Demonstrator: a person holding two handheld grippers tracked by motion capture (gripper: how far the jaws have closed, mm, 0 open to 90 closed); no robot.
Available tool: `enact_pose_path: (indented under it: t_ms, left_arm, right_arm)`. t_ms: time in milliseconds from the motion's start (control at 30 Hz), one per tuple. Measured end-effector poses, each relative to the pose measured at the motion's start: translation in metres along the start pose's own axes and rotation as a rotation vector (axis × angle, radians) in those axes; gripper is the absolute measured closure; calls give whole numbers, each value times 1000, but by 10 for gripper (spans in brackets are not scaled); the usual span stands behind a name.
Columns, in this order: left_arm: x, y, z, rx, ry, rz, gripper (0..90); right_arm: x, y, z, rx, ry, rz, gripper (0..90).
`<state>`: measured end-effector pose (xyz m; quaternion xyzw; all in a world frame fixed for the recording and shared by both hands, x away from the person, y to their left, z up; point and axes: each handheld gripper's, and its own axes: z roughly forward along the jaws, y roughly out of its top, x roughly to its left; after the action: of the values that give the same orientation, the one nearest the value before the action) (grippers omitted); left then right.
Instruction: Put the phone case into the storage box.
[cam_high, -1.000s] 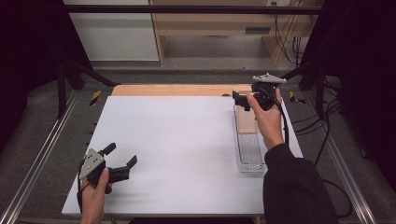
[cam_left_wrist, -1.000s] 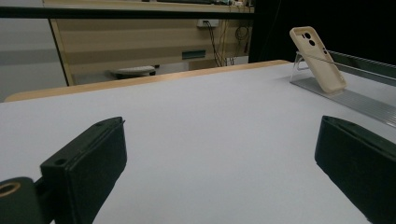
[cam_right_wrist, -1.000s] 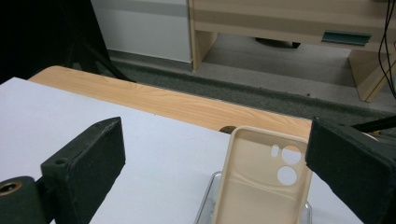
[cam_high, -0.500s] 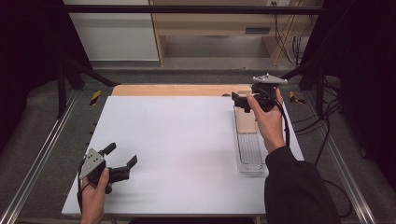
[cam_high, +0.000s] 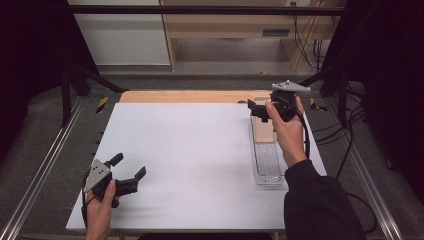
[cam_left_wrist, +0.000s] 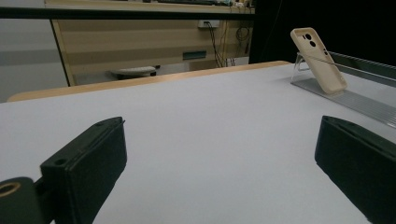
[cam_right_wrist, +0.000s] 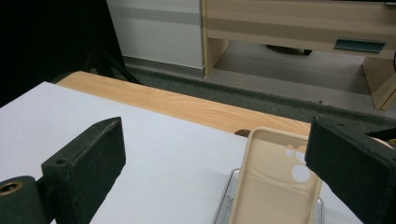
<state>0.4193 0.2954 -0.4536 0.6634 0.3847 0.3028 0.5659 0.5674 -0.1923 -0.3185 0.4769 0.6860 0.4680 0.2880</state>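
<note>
Tongs (cam_high: 257, 109) in the right hand (cam_high: 289, 132) hover at the far right of the worktop (cam_high: 190, 150), jaws spread wide with nothing between them, just above the top end of a beige phone case (cam_high: 263, 131). The case leans tilted on a clear stand (cam_high: 270, 167) that runs along the worktop's right edge. In the right gripper view the case (cam_right_wrist: 280, 186) shows its hollow inner side with the camera cut-outs, low between the two black jaws and nearer the right one, not touched by either. The left tongs (cam_high: 129, 172) rest near the front left corner, held by the left hand (cam_high: 101, 205), jaws also wide apart and empty. From the left gripper view the case (cam_left_wrist: 318, 59) stands well apart, propped on the stand (cam_left_wrist: 345, 95) across the white surface.
</note>
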Motion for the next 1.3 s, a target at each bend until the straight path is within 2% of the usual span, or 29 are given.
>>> enact_pose_path:
  t_ms: [300, 567, 733, 967, 1300]
  left_arm:
    - [2, 0, -1, -1, 6, -1, 19]
    - [1, 0, 0, 3, 2, 11, 19]
    - [0, 0, 1, 10, -4, 24, 19]
    - [-1, 0, 1, 9, -7, 19, 19]
    - [2, 0, -2, 2, 1, 10, 19]
  right_arm:
    - [-2, -1, -8, -15, 3, 4, 54]
    - [-9, -7, -14, -15, -3, 30, 59]
    - [-11, -9, -15, -7, -14, 25, 60]
    - [-10, -10, -15, 1, -21, 6, 62]
    - [-14, -13, -27, -17, -27, 37, 60]
